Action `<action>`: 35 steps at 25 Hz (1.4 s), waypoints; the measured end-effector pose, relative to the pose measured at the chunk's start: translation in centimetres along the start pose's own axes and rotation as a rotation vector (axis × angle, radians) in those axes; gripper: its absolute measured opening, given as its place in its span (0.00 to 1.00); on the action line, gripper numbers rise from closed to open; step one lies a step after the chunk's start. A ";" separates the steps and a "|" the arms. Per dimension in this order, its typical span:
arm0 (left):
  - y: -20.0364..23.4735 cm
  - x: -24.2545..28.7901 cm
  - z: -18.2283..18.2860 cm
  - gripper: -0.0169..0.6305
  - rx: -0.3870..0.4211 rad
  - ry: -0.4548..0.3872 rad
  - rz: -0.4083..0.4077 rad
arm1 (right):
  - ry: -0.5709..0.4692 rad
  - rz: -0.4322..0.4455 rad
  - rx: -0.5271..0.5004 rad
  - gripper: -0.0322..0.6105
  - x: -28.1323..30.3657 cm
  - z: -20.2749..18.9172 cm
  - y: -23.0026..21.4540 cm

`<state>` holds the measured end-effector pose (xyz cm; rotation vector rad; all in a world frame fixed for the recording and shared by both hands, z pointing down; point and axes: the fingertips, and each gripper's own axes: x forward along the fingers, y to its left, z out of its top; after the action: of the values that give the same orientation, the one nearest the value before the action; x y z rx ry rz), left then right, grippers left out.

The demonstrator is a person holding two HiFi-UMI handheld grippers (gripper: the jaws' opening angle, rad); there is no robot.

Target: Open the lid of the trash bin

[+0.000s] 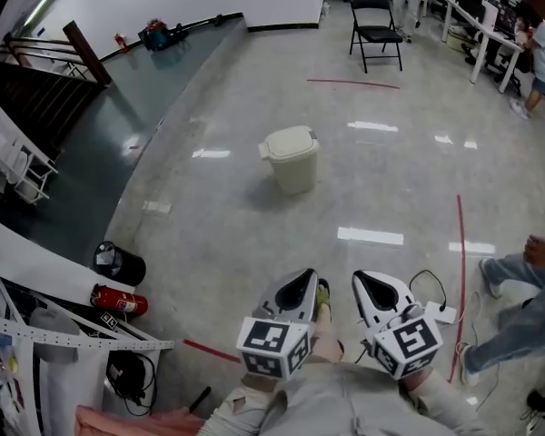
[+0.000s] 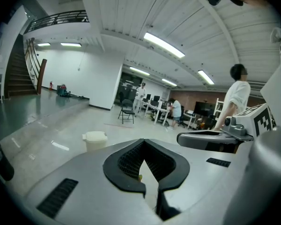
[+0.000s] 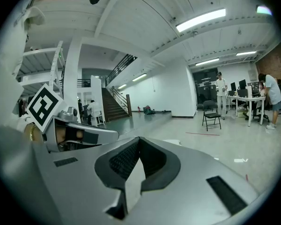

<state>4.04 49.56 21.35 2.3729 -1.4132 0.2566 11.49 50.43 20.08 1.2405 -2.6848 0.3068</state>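
Observation:
A cream trash bin (image 1: 291, 157) with its lid down stands alone on the glossy floor, well ahead of me. It also appears small in the left gripper view, trash bin (image 2: 94, 140), left of the jaws. My left gripper (image 1: 304, 277) and right gripper (image 1: 369, 280) are held side by side close to my body, far short of the bin. Both point toward it. In the left gripper view the left gripper (image 2: 143, 142) has its tips together with nothing between them. The right gripper (image 3: 139, 139) looks the same.
A black folding chair (image 1: 377, 30) stands far behind the bin. A red fire extinguisher (image 1: 118, 301) and a black bucket (image 1: 118, 263) lie at the left. A person's legs (image 1: 518, 307) are at the right, beside a red tape line (image 1: 459, 271) and a power strip (image 1: 440, 312).

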 end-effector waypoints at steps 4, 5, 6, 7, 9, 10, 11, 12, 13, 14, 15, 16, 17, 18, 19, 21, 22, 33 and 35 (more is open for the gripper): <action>1.6 3.0 1.1 0.03 -0.007 -0.002 0.009 | 0.012 -0.015 0.006 0.05 2.1 0.4 -2.7; 1.9 3.9 1.4 0.03 -0.009 -0.002 0.008 | 0.014 -0.020 0.007 0.05 2.7 0.6 -3.5; 2.2 4.8 1.7 0.03 -0.010 -0.001 0.008 | 0.016 -0.023 0.007 0.05 3.4 0.9 -4.3; 2.5 5.7 2.1 0.03 -0.012 0.000 0.008 | 0.019 -0.026 0.006 0.05 4.1 1.2 -5.0; 3.4 7.6 2.9 0.03 -0.014 0.004 0.010 | 0.024 -0.022 0.000 0.05 5.7 1.8 -6.3; 3.9 8.5 3.3 0.03 -0.015 0.008 0.010 | 0.025 -0.020 -0.003 0.05 6.6 2.0 -7.0; 4.4 9.4 3.7 0.03 -0.016 0.013 0.010 | 0.027 -0.021 -0.006 0.05 7.5 2.3 -7.7; 5.0 10.2 4.2 0.03 -0.014 0.019 0.008 | 0.028 -0.025 -0.005 0.05 8.4 2.7 -8.5; 5.5 11.0 4.5 0.03 -0.011 0.027 0.004 | 0.029 -0.031 -0.001 0.05 9.2 3.0 -9.1; 6.0 11.7 4.9 0.03 -0.008 0.033 -0.002 | 0.030 -0.038 0.005 0.05 10.0 3.3 -9.7; 6.4 12.5 5.3 0.03 -0.008 0.038 -0.010 | 0.032 -0.047 0.007 0.05 10.8 3.8 -10.2; 6.8 13.2 5.7 0.03 -0.011 0.043 -0.016 | 0.036 -0.055 0.007 0.05 11.6 4.2 -10.8; 7.4 13.9 6.1 0.03 -0.012 0.047 -0.017 | 0.040 -0.056 0.008 0.05 12.4 4.4 -11.2; 8.1 14.6 6.3 0.03 -0.010 0.052 -0.013 | 0.043 -0.050 0.010 0.05 13.2 4.3 -11.6; 8.7 15.3 6.5 0.03 -0.006 0.057 -0.009 | 0.044 -0.042 0.012 0.05 13.9 4.3 -11.8; 9.8 16.4 6.8 0.03 0.000 0.070 -0.010 | 0.049 -0.035 0.014 0.05 15.4 4.5 -12.3; 10.3 17.1 7.1 0.03 0.002 0.074 -0.014 | 0.051 -0.034 0.013 0.05 16.2 4.7 -12.6; 15.5 22.3 9.9 0.03 0.005 0.086 -0.029 | 0.055 -0.021 -0.018 0.05 23.8 6.6 -15.1; 16.4 22.8 10.3 0.03 0.007 0.085 -0.020 | 0.051 -0.017 -0.021 0.05 24.7 7.1 -15.4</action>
<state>0.31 19.92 23.10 2.3507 -1.3515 0.3535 6.98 20.78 20.88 1.2321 -2.6261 0.3026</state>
